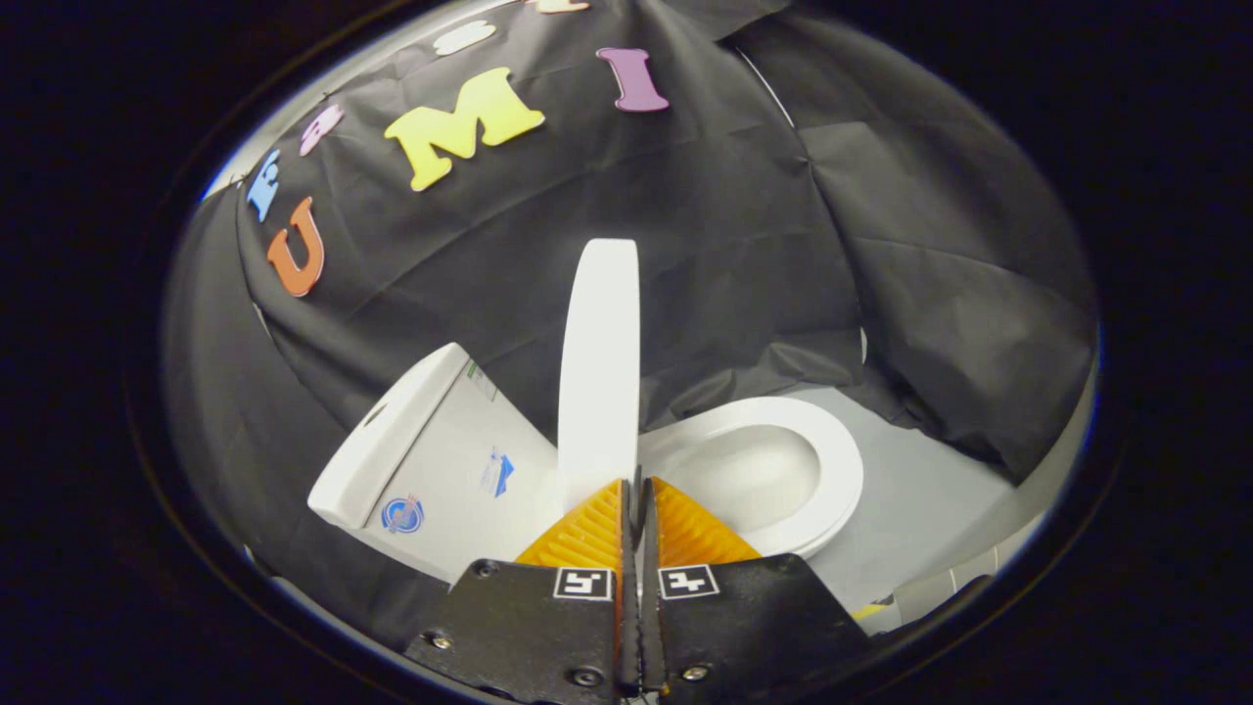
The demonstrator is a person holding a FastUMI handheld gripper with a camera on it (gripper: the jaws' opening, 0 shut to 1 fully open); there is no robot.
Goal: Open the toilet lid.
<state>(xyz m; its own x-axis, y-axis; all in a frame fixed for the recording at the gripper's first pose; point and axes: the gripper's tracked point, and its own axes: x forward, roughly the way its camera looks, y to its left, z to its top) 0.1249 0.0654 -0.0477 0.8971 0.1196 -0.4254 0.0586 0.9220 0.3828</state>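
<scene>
The tool (pixel 634 485) has its fingers (pixel 587 534) drawn together with only a thin slit between them and nothing gripped, their tips just short of the lower edge of the toilet lid (pixel 599 362). The lid stands raised, seen edge-on, between the tank (pixel 431 460) on one side and the uncovered seat (pixel 783 470) and bowl on the other. Beyond the seat's rim lies open pale floor (pixel 930 490), bounded by the black cloth wall (pixel 744 245).

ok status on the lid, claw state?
Claw shut, fingers together, gripping nothing, tips just short of the lid's near edge. Toilet lid raised upright, seen edge-on ahead of the fingers; bowl exposed beside it, tank on the other side. Nothing in the way.
</scene>
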